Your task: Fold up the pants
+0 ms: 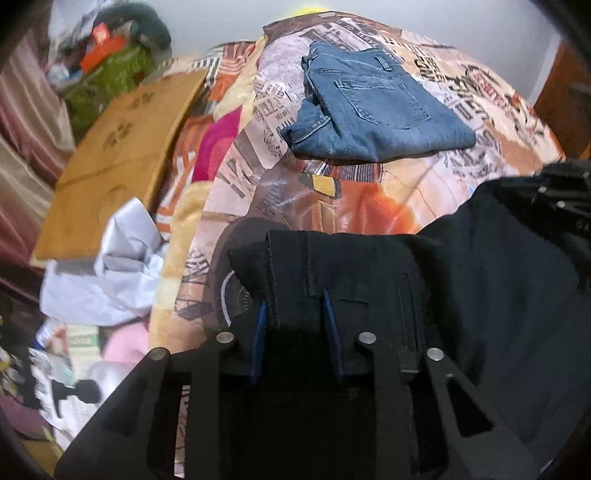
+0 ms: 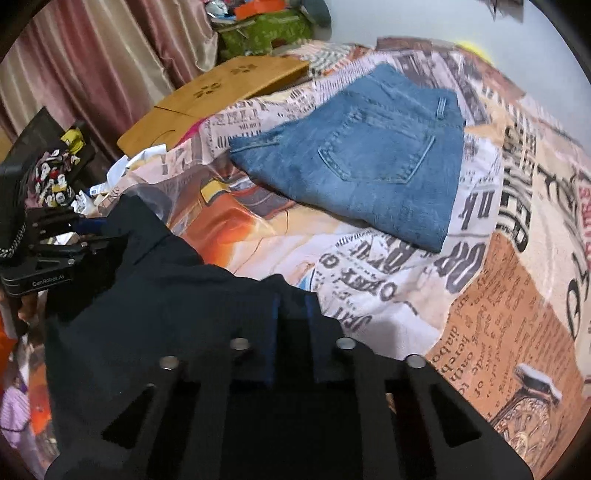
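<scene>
Black pants [image 1: 480, 266] hang between both grippers above the bed. My left gripper [image 1: 295, 306] is shut on the waistband edge of the black pants, its blue pads pinching the cloth. My right gripper [image 2: 293, 310] is shut on another part of the black pants [image 2: 159, 295]. The left gripper's body [image 2: 48, 251] shows at the left of the right wrist view, and the right gripper's body [image 1: 565, 192] at the right edge of the left wrist view. Folded blue jeans [image 1: 369, 107] lie farther back on the bed; they also show in the right wrist view [image 2: 362, 158].
The bed carries a newspaper-print cover [image 2: 480, 280]. A wooden board [image 1: 122, 155] lies at the bed's left side, with crumpled white cloth [image 1: 110, 266] below it. Pink curtains [image 2: 92, 66] and a cluttered pile [image 2: 266, 22] stand behind.
</scene>
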A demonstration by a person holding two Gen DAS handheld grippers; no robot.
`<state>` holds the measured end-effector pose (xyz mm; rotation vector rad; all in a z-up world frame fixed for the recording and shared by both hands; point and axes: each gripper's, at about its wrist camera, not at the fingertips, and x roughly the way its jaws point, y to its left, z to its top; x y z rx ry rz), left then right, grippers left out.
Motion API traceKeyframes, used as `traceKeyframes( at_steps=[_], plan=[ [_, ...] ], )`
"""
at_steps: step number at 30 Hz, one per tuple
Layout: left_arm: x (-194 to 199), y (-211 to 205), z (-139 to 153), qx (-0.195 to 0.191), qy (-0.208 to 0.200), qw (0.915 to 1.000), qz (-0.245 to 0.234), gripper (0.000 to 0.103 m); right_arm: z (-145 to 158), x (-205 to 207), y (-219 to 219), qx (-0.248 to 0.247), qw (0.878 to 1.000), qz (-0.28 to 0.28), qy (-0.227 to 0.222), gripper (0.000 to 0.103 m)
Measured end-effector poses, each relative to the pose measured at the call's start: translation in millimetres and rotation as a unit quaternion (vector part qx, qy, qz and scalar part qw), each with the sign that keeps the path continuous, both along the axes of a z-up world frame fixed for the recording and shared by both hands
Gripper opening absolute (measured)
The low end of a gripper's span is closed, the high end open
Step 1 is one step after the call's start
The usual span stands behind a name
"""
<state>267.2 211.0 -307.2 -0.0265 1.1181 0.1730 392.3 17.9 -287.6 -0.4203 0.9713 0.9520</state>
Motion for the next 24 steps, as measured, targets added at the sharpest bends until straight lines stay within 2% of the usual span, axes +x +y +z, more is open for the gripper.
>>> traceKeyframes(
  at_steps=[3, 7, 13, 15, 18, 20, 24],
  plan=[
    [0.3, -2.7, 1.7, 0.021, -0.001, 0.9998, 0.000, 0.025, 5.9, -9.8, -1.9, -0.005, 0.999, 0.003, -0.050, 0.005],
    [0.2, 6.2, 6.5, 0.033, -0.009, 0.9993, 0.015, 0.024, 14.3, -4.4, -4.9, -0.002, 0.997, -0.019, -0.079, 0.004],
    [4.5, 15.3, 4.2, 0.021, -0.003, 0.9995, 0.024, 0.024, 2.5, 4.8, 1.0, -0.022, 0.997, -0.038, -0.068, 0.004],
    [2.9, 16.1, 6.2, 0.015, 0.000, 0.9995, 0.028, 0.027, 5.4, 6.9, -2.3, -0.016, 0.997, -0.049, -0.058, 0.005],
    [-3.9, 22.0, 17.8, -0.011, -0.005, 0.9991, 0.040, 0.027, 20.5, 9.8, -15.3, 0.001, 0.996, -0.075, -0.038, 0.012],
    [-11.1, 29.1, 28.2, -0.037, -0.014, 0.9980, 0.049, 0.028, 30.5, 6.5, -25.2, 0.010, 0.995, -0.087, -0.041, 0.012],
    [-28.8, 35.6, 49.1, -0.054, -0.031, 0.9961, 0.063, 0.033, 55.4, -3.3, -53.4, 0.033, 0.992, -0.112, -0.046, 0.013]
  ],
)
